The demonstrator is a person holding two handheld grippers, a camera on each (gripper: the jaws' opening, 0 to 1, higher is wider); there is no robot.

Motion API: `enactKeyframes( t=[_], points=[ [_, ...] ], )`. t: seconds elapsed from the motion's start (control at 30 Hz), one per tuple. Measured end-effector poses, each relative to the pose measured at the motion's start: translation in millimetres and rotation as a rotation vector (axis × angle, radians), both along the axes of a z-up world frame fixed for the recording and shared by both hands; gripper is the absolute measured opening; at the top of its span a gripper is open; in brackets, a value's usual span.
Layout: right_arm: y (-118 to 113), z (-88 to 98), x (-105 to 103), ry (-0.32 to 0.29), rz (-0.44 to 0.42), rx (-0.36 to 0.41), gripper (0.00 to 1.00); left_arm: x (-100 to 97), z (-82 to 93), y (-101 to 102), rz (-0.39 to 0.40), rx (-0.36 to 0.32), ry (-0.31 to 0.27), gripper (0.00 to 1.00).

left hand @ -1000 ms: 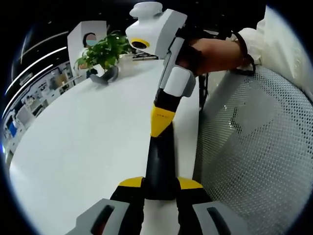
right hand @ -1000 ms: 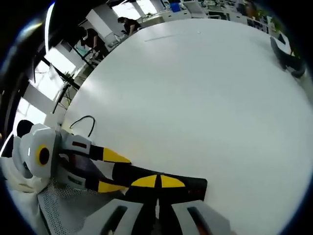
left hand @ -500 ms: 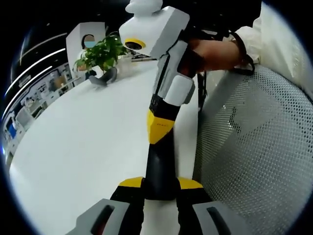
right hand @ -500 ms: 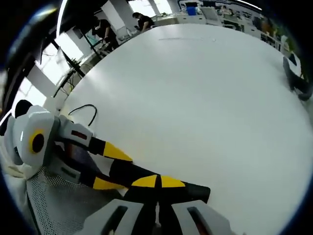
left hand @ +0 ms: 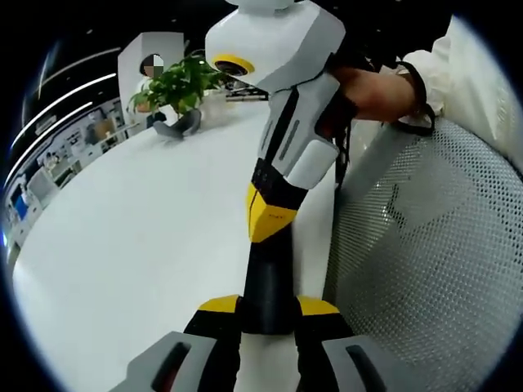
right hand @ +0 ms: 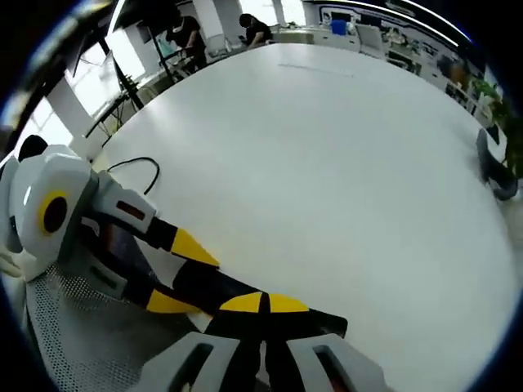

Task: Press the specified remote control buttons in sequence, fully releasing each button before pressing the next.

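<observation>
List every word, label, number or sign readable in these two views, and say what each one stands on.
None can be read.
The white board with a round cut-out behind the green potted plant bears no readable lettering.
The far blue-and-white shelves and screens beyond the white table are too small and blurred.
The black, yellow and white right gripper and left gripper carry only a red mark and colour patches, no legible text.

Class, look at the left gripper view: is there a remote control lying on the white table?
No. The white table carries a potted plant and a dark object at its far edge.
</observation>
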State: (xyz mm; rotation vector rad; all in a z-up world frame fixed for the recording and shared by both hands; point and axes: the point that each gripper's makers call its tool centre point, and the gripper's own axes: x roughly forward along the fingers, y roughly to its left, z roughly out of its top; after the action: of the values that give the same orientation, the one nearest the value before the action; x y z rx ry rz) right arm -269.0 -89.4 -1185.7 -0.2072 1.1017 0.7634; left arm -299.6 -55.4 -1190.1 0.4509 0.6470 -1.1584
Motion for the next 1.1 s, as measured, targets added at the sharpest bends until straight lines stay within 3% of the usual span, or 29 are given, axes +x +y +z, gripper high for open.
enactKeyframes(
  t=[0.2,0.4,0.5,0.67,0.87,1.1],
  points=[
    [0,0.6,0,0.005,-0.016,0.006,0.0,-0.2,0.3,0,0.002,-0.005,-0.002,0.24],
    [-5,3.4,-3,0.08,-0.064,0.034,0.0,-0.5,0.6,-1,-0.005,-0.008,-0.004,0.25],
    [-10,5.8,-2,0.09,-0.104,0.044,0.0,-0.6,0.6,-1,-0.005,-0.005,-0.005,0.25],
    [-10,8.6,-4,0.158,-0.162,0.104,0.0,-0.4,0.8,-1,-0.008,-0.004,-0.011,0.25],
    [-3,11.9,-9,0.198,-0.166,0.157,0.0,-0.9,0.8,-1,-0.009,-0.005,-0.013,0.25],
    [-3,7.7,-15,0.228,-0.157,0.144,0.0,-1.6,1.1,-1,-0.008,-0.008,-0.012,0.25]
  ],
)
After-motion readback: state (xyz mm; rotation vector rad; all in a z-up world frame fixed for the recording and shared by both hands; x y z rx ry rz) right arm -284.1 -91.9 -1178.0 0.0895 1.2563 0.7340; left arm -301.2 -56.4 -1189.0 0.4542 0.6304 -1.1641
